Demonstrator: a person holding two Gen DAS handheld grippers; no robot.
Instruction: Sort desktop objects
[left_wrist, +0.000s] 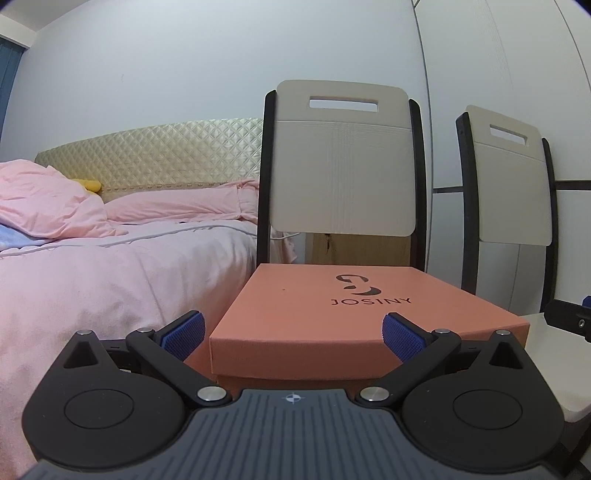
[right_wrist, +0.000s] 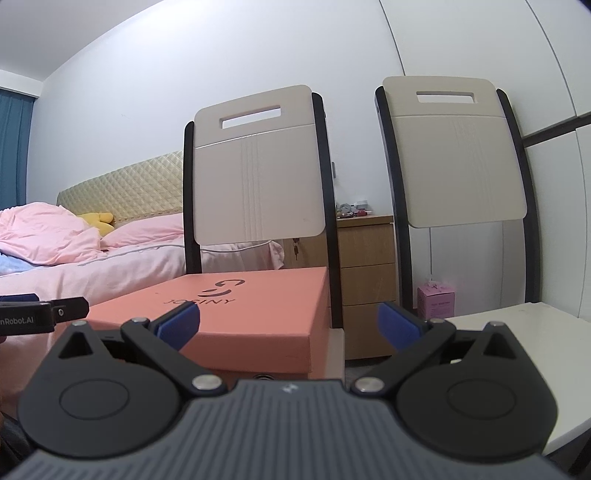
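Closest to the lens in the left wrist view, the left gripper (left_wrist: 291, 334) fills the bottom of the frame, its blue pads (left_wrist: 184, 334) spread wide and gripping nothing. Just behind them, at the centre, an orange box (left_wrist: 332, 317) printed JOSINY lies on the seat of a chair (left_wrist: 341, 166), whose beige back rises in the upper middle. To the left is a bed with pink bedding (left_wrist: 110, 266), and a second chair (left_wrist: 513, 177) stands at the right edge. Then the right wrist view: the right gripper (right_wrist: 289, 326) is at the bottom, its jaws also fully wide and empty. The orange box (right_wrist: 240, 314) sits left of centre, partly behind the left pad. A wooden drawer cabinet (right_wrist: 364, 266) stands at centre right, and part of the left gripper (right_wrist: 44, 312) enters at the left edge.
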